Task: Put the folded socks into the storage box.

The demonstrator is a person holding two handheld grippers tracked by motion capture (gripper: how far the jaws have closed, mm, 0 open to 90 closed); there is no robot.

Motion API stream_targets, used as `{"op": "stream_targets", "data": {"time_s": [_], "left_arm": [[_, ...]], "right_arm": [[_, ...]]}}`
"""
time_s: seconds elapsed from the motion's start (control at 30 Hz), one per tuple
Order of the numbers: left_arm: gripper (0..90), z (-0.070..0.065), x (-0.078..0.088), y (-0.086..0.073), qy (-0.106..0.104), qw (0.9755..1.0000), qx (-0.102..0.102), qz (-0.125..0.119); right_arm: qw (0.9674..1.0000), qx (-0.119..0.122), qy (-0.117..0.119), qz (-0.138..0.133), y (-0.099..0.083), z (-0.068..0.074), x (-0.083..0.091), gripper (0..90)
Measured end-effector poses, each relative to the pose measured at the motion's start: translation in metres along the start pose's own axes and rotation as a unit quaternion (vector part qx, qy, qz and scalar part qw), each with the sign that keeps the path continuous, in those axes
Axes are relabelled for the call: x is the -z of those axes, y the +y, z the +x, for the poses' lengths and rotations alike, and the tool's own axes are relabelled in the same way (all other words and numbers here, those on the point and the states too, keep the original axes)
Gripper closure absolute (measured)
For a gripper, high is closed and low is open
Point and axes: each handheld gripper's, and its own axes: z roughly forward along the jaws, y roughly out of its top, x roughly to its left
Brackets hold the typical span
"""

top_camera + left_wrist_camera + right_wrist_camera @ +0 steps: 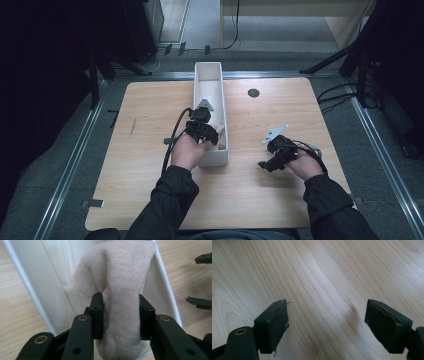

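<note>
A beige knitted cloth roll (117,270) hangs between the black pads of my left gripper (121,307), which is shut on its lower part. It is inside the near end of a long white open box (209,75), whose white inner wall (50,277) rises at the left behind it. From above, my left gripper (212,137) dips into that near end, with a bit of the beige cloth (218,145) showing beside it. My right gripper (265,166) rests low over bare wood to the right of the box. Its jaws (325,315) stand open with nothing between them.
The wooden table (280,190) has a small black round disc (253,92) near its far edge, right of the box. The far part of the box holds nothing I can see. Black stands and cables lie on the floor beyond the table.
</note>
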Motion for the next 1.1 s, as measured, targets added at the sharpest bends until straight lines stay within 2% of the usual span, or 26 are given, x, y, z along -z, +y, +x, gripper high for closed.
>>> {"op": "stream_targets", "data": {"time_s": [0.13, 0.33, 0.53, 0.67, 0.93, 1.1], "left_arm": [[63.5, 0.002, -0.006, -0.004, 0.001, 0.9999, 0.011, 0.005], [63.0, 0.004, -0.009, -0.007, 0.0, 0.9999, 0.013, 0.001], [59.8, 0.004, -0.01, -0.007, 0.003, 0.9998, 0.014, 0.01], [50.6, 0.008, -0.009, -0.006, -0.005, 0.9997, 0.022, 0.007], [47.3, 0.006, -0.009, -0.004, -0.006, 0.9998, 0.014, 0.011], [46.6, 0.006, 0.002, -0.002, -0.006, 1.0, 0.007, 0.002]], "right_arm": [[1.0, 0.0, 0.001, 0.002, 0.0, 0.0, 0.0, 18.7], [1.0, 0.0, 0.0, 0.003, 0.0, 0.001, 0.0, 18.8], [1.0, 0.002, 0.0, 0.003, 0.0, 0.001, 0.0, 18.8], [1.0, 0.005, 0.001, 0.004, 0.0, 0.001, -0.001, 18.8], [1.0, 0.006, 0.001, 0.007, 0.0, 0.002, -0.001, 18.8], [0.9999, 0.007, 0.002, 0.008, 0.0, 0.002, -0.001, 18.8]]}}
